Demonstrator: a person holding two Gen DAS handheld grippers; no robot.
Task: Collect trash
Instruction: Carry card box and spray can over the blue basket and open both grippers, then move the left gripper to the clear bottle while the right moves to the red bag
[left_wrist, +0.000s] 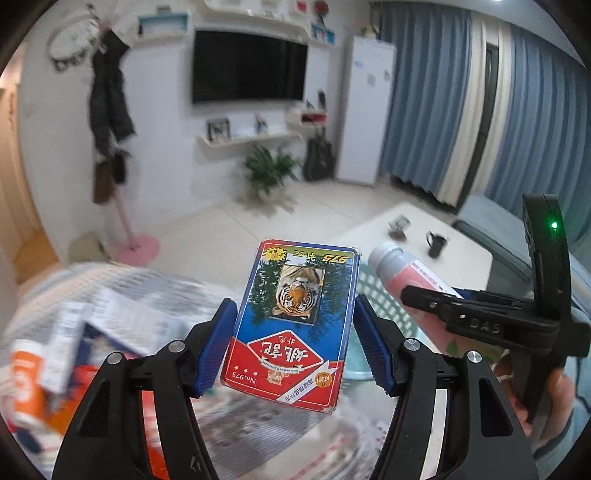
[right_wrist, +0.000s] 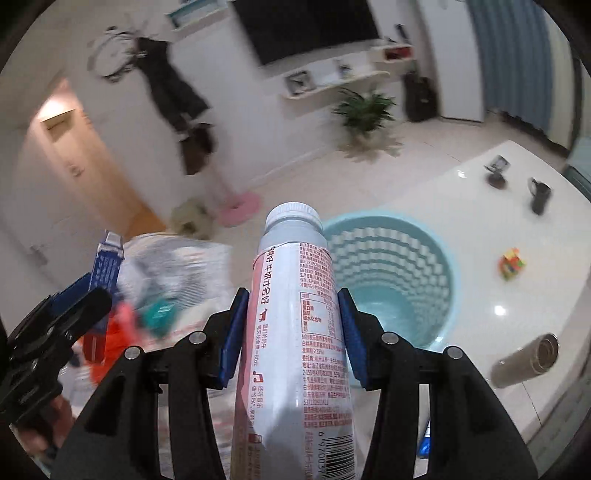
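A: Grip status?

B: My left gripper (left_wrist: 295, 328) is closed down to card-box width, blue pads (left_wrist: 218, 345) pressing both long edges of the card box (left_wrist: 295, 325). My right gripper (right_wrist: 291, 332) is clamped on the bottle (right_wrist: 293, 332), pads on its sides, cap pointing to 12.

A: Room to move?

B: Both are lifted off the surface. The basket (right_wrist: 391, 273) opens at 1 o'clock from the right gripper, just behind the bottle, mouth unobstructed. From the left wrist its rim (left_wrist: 373, 273) peeks between box and bottle at 2 o'clock. The right gripper sits near, at 3 from the left.

A: Other trash?

B: Blurred pile (left_wrist: 70, 332) at 9 from the left gripper. Thermos (right_wrist: 524, 360) on the table (right_wrist: 461, 206) at 3 from the right.
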